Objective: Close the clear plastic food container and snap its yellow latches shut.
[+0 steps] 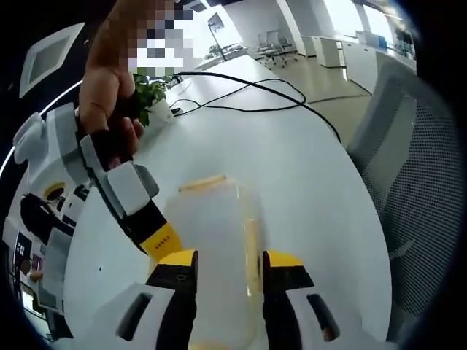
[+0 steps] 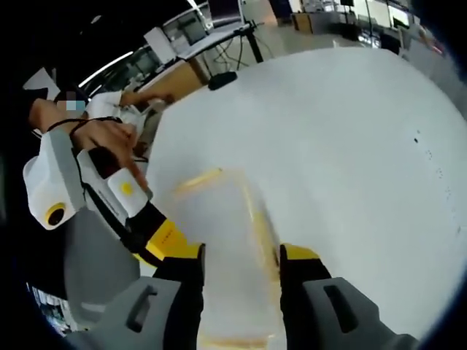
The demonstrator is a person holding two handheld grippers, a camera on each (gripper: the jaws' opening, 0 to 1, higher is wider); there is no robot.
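Observation:
The clear plastic container (image 1: 211, 219) lies on the white table (image 1: 292, 160), its lid on top and blurred. A yellow latch (image 1: 203, 182) sits at its far end and another (image 1: 252, 248) along its right side. My left gripper (image 1: 230, 266) is open, its jaws held over the container's near end. My right gripper (image 1: 162, 242), held in a hand, reaches in from the left with its yellow tip at the container's left edge. In the right gripper view the container (image 2: 226, 233) lies under my open right gripper (image 2: 241, 262), and the left gripper (image 2: 166, 242) touches its left side.
A black cable (image 1: 255, 95) loops across the far part of the table beside a green plant (image 1: 149, 95). A grey mesh chair (image 1: 416, 168) stands past the table's right edge. Desks with monitors (image 2: 190, 36) stand beyond the table.

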